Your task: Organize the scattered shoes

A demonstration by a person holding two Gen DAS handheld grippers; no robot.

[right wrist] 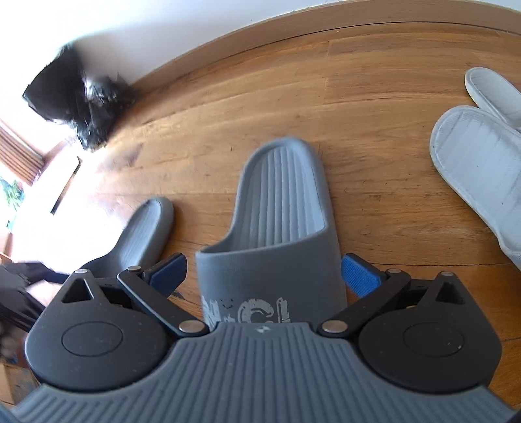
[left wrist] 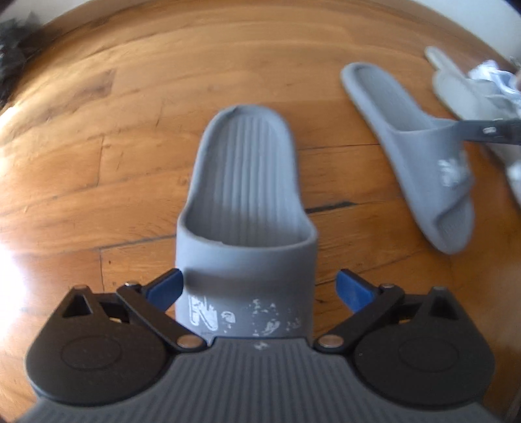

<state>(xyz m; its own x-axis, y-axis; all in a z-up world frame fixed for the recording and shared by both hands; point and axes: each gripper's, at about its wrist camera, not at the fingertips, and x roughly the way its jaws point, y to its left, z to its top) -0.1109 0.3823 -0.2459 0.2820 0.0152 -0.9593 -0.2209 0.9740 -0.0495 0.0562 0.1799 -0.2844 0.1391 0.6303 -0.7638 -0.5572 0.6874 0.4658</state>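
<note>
Looking down my left claw [left wrist: 259, 289], I see its two blue fingers [left wrist: 166, 289] spread wide on each side of a grey slide [left wrist: 246, 208]. The left finger touches the strap's edge — the right one has a small gap beside it. So this claw is open, not squeezing. The slide lies flat on the wood floor [left wrist: 97, 130], heel pointing away from me, with worn white print on its strap.

My right claw [right wrist: 263, 276] is open too. Its fingers [right wrist: 359, 275] sit on both sides of the other slide [right wrist: 276, 221], close to the strap. I cannot tell if they touch it. This slide also rests on the floor, heel far from me, with white print on the strap.

From the left camera, the other slide [left wrist: 413, 143] lies off to the right, slanted, and a dark finger of the right claw [left wrist: 488, 130] reaches over its strap. From the right camera, the first grey slide [right wrist: 143, 231] shows to the left, near but apart from its twin.

Two white slippers [right wrist: 478, 156] lie at the right, side by side. A black bag [right wrist: 81, 107] sits by the white wall [right wrist: 162, 29] — it looks blurry.
</note>
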